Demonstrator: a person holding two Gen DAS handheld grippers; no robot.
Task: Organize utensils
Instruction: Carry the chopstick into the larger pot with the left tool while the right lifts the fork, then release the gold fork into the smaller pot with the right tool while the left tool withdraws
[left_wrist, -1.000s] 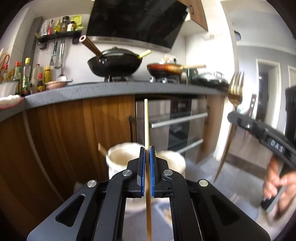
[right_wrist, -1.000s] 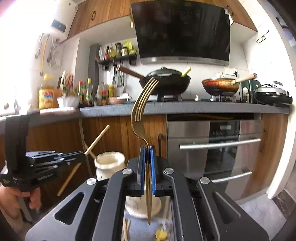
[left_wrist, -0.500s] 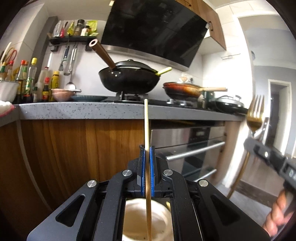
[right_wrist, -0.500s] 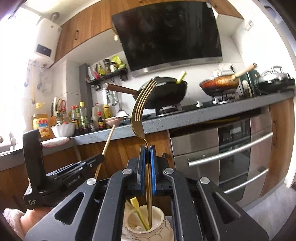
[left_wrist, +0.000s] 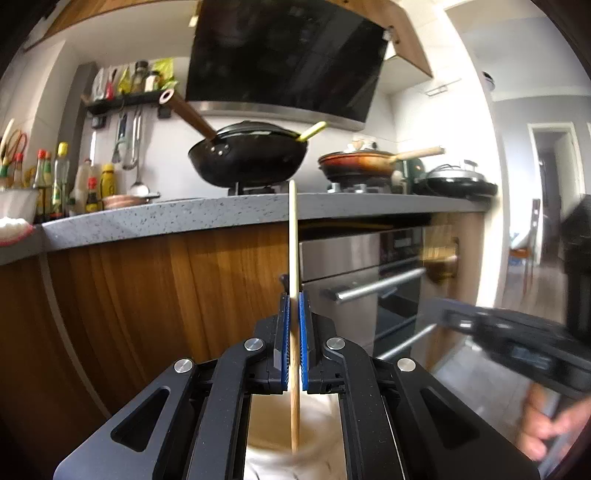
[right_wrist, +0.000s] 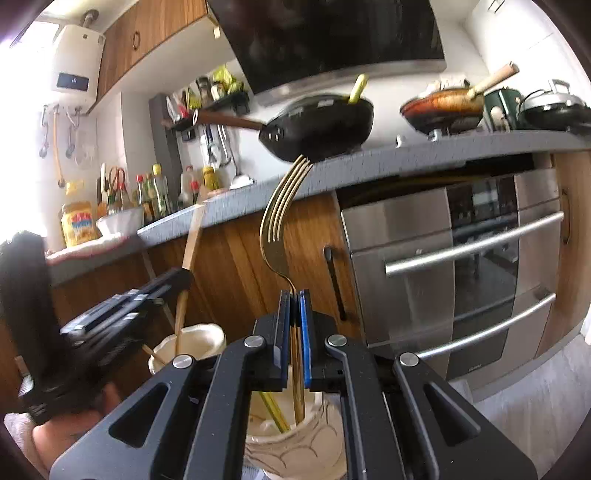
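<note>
Below a speckled grey stone counter (right_wrist: 424, 155), two cream ceramic jars (right_wrist: 295, 446) (right_wrist: 199, 338) stand. The left gripper (left_wrist: 293, 306) clamps a wooden chopstick (left_wrist: 293, 240) over one; the right gripper (right_wrist: 294, 306), at its 3 o'clock, pinches a gold metal fork (right_wrist: 282, 206), handle inside the jar holding a yellow-green stick (right_wrist: 273, 410).

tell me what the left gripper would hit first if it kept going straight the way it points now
Probably the wooden cabinet front under the grey countertop, beside the oven. The left gripper, shut on an upright chopstick, points nearly level at it, with nothing visible between. Depth is hard to judge here.
</note>
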